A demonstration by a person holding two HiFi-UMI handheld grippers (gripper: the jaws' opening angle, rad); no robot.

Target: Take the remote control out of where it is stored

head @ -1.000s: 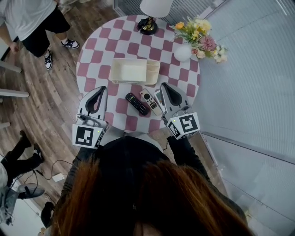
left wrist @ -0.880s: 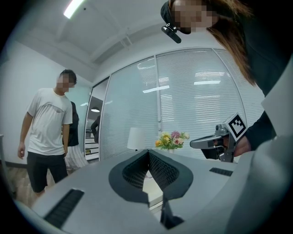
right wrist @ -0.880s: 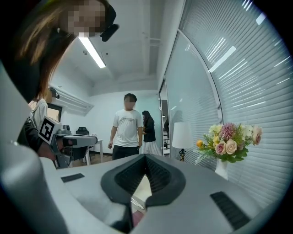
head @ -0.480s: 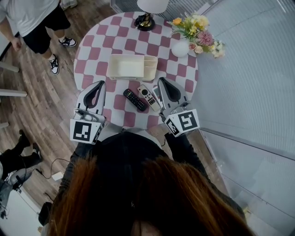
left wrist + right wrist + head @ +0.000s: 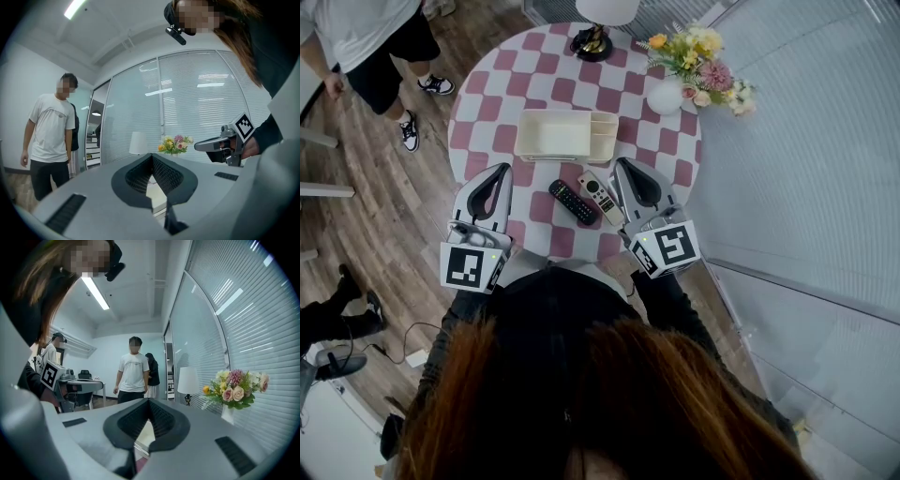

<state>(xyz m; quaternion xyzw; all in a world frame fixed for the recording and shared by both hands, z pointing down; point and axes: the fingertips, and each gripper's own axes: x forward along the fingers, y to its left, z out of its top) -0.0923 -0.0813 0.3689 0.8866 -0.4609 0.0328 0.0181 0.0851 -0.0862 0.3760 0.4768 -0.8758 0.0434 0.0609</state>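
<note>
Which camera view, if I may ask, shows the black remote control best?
The head view: the black remote control lies unobstructed, seen whole from above, on the pink-and-white checkered table. Neither the left gripper view nor the right gripper view shows it at all.

The left gripper (image 5: 501,171) points toward one o'clock and the right gripper (image 5: 620,163) toward eleven. Each has its jaws closed together, and the arms are held forward.

The head camera looks steeply down on the table (image 5: 487,94); cameras riding the left tool (image 5: 501,171) and right tool (image 5: 618,164) look low across it toward the flowers (image 5: 698,52), shared by all three views.
</note>
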